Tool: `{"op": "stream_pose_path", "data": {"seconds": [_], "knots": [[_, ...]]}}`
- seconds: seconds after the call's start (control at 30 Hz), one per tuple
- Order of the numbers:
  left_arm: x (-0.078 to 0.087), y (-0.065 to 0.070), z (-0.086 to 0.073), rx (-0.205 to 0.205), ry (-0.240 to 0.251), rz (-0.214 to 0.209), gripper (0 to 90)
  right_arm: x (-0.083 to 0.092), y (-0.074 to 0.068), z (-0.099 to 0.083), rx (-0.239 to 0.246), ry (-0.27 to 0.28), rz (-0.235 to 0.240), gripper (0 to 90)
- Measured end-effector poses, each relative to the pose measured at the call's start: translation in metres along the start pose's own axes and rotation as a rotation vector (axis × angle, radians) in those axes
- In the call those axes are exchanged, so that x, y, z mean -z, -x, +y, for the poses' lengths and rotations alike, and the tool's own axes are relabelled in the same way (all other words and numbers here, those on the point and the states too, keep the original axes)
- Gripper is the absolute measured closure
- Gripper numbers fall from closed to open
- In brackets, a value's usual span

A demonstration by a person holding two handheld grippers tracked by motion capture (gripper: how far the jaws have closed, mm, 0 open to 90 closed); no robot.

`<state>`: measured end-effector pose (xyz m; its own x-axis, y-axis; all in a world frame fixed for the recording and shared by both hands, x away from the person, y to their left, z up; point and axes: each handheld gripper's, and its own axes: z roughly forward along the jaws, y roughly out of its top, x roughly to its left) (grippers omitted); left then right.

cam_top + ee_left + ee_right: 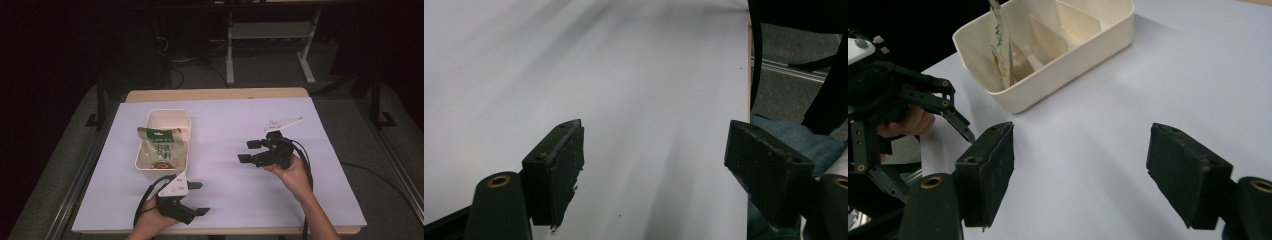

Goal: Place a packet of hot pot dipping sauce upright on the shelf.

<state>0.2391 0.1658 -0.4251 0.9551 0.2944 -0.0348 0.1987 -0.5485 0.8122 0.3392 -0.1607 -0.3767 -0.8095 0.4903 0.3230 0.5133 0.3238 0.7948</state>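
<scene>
White sheet (pixel 240 150) over wooden table (pixel 215 94).

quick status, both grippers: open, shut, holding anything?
Left gripper: open, holds nothing, jaws wide over the white table cover.
Right gripper: open, holds nothing.

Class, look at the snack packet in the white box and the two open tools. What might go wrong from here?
1. The snack packet leans in the white box with its top above the rim, so a nudge might tip it out.
2. The box looks light; a tool pushing its wall may slide it across the white sheet.
3. The left tool hovers near the table's front edge and could drift off the sheet.
</scene>
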Motion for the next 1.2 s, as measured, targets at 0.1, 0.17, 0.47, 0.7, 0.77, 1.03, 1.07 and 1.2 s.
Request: {"op": "stream_pose_path", "data": {"seconds": [0.1, 0.17, 0.47, 0.7, 0.77, 1.03, 1.07, 1.2], "knots": [[0.000, 0.000, 0.000, 0.002, 0.000, 0.001, 23.3, 0.006, 0.002, -0.005, -0.006, 0.000, -0.011, 26.5], [0.000, 0.000, 0.000, 0.003, 0.000, 0.001, 23.3, 0.009, 0.003, -0.008, -0.010, 0.000, -0.019, 26.3], [0.000, 0.000, 0.000, 0.007, -0.002, 0.007, 23.1, 0.022, 0.005, -0.023, -0.023, -0.002, -0.040, 25.8], [0.000, -0.001, 0.000, 0.013, -0.006, 0.010, 22.9, 0.031, 0.006, -0.034, -0.030, -0.001, -0.055, 25.7], [0.000, -0.001, 0.000, 0.012, -0.008, 0.013, 22.8, 0.033, 0.006, -0.038, -0.032, -0.002, -0.058, 25.7], [0.000, -0.002, -0.001, 0.017, -0.006, 0.020, 22.0, 0.044, 0.005, -0.052, -0.042, 0.000, -0.069, 25.7], [0.000, -0.002, -0.001, 0.018, -0.006, 0.020, 22.0, 0.045, 0.005, -0.054, -0.040, 0.001, -0.071, 25.8], [0.000, -0.002, 0.000, 0.020, -0.005, 0.018, 22.1, 0.051, 0.003, -0.062, -0.044, -0.005, -0.084, 25.8]]}}
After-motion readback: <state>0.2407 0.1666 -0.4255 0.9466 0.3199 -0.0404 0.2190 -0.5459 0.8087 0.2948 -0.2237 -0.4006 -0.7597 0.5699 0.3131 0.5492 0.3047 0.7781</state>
